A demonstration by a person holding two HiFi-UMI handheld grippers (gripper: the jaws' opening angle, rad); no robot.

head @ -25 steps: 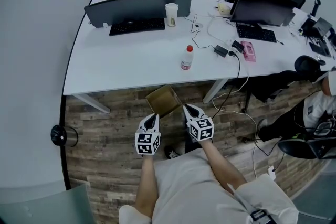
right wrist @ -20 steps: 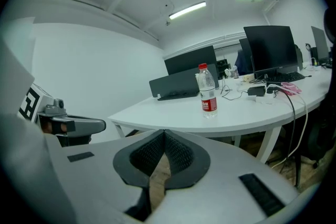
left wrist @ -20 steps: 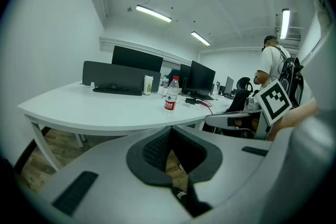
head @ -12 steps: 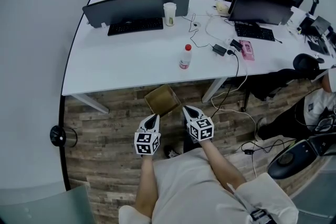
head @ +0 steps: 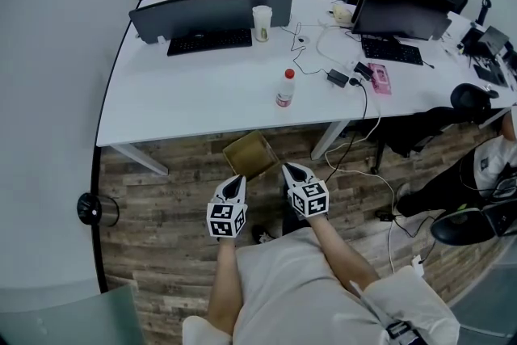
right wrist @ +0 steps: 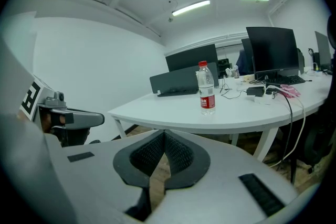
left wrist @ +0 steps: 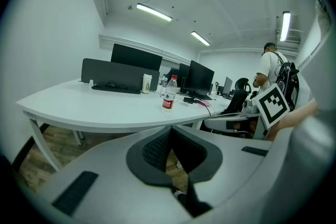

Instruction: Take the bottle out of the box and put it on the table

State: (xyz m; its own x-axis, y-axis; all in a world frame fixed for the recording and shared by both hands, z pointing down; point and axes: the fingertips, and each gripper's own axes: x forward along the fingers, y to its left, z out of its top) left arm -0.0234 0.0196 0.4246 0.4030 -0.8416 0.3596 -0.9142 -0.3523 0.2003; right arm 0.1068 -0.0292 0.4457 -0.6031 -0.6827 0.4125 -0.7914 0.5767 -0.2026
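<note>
Bottle [head: 286,89] standing on the table [head: 186,105], both grippers hanging empty above the floor.

The bottle is standing upright near the table's front edge: clear plastic, showing a red cap and a red label band around its middle. In the head view it is sitting at about 1 o'clock from the open brown box [head: 251,155], which is lying on the wooden floor [head: 161,206] just under the table's edge. The left gripper [head: 235,179] is hovering at 7 o'clock of the box and the right gripper [head: 289,168] at 5 o'clock. Both are pointing toward the table, each with its jaws pressed together at the tips and gripping nothing.
</note>
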